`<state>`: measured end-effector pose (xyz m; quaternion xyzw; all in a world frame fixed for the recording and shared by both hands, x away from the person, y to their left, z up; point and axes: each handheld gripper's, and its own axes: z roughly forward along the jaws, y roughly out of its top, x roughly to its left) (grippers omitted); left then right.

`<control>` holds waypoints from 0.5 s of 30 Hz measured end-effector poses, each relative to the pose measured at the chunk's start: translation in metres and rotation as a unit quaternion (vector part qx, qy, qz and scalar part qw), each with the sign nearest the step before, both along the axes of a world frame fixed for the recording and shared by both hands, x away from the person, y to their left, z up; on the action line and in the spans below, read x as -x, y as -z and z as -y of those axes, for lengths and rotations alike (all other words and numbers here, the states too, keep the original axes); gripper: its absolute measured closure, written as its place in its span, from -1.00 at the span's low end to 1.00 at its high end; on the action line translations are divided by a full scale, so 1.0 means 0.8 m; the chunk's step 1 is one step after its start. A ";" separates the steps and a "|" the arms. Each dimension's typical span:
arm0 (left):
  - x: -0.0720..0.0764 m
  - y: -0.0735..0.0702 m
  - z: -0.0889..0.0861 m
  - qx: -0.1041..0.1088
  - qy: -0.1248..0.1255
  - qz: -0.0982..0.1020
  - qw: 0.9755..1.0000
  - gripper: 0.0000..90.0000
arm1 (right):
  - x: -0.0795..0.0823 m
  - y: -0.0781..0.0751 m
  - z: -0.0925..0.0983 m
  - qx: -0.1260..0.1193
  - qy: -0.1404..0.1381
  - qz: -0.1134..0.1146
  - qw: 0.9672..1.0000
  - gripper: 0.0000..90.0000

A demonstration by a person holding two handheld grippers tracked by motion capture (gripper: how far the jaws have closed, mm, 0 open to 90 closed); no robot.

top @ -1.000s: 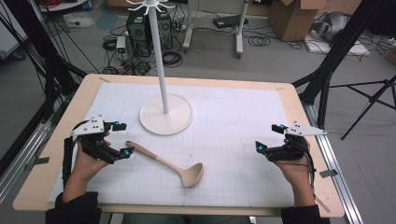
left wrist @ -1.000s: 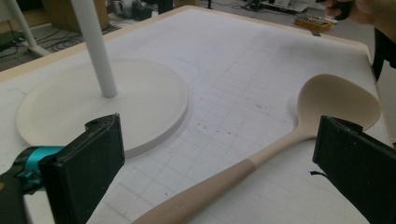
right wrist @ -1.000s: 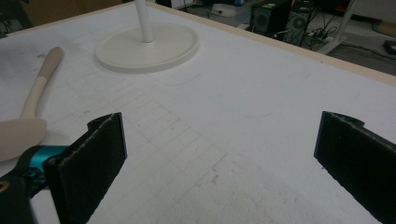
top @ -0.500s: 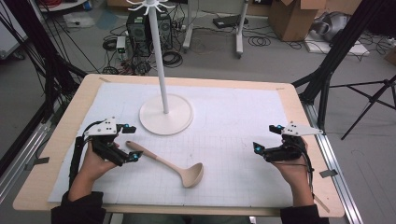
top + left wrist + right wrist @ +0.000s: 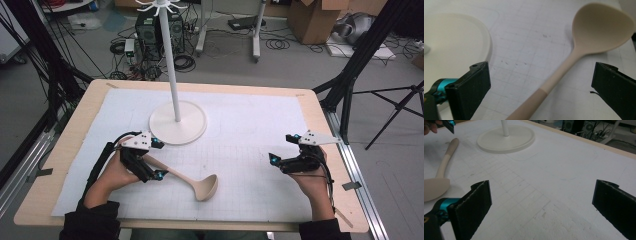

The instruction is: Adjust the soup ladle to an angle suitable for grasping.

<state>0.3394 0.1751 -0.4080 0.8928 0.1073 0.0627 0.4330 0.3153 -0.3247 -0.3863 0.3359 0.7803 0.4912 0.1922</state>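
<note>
A beige ladle point(image 5: 192, 177) lies on the white gridded mat, bowl toward the table's front. My left gripper point(image 5: 159, 159) is open, and its jaws stand on either side of the handle's end without closing on it. In the left gripper view the ladle handle point(image 5: 554, 82) runs up between the open jaws to the bowl point(image 5: 601, 27). My right gripper point(image 5: 284, 148) is open over bare mat at the right, with nothing between its jaws. In the right gripper view the ladle point(image 5: 439, 180) lies far to the left.
A white stand with a round base point(image 5: 195, 132) and a tall pole point(image 5: 171, 65) topped by hooks rises at the back of the mat, just beyond the left gripper. The base point(image 5: 454, 42) lies close to the left jaw. The wooden table edge point(image 5: 65, 155) frames the mat.
My left gripper has moved right, toward the ladle, and its open jaws now straddle the handle's end. The right gripper has barely shifted. The ladle has not moved.
</note>
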 end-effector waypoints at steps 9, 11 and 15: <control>-0.003 0.003 0.022 -0.068 0.019 -0.004 0.998 -0.94 | 0.000 0.001 -0.002 0.006 -0.001 -0.004 1.000 -0.98; -0.004 0.005 0.028 -0.073 0.023 -0.009 0.997 -0.94 | -0.001 0.001 -0.003 0.006 -0.001 -0.003 1.000 -0.98; -0.007 0.010 0.044 -0.117 0.043 -0.021 0.992 -0.84 | -0.002 0.002 -0.003 0.009 -0.002 -0.003 1.000 -0.98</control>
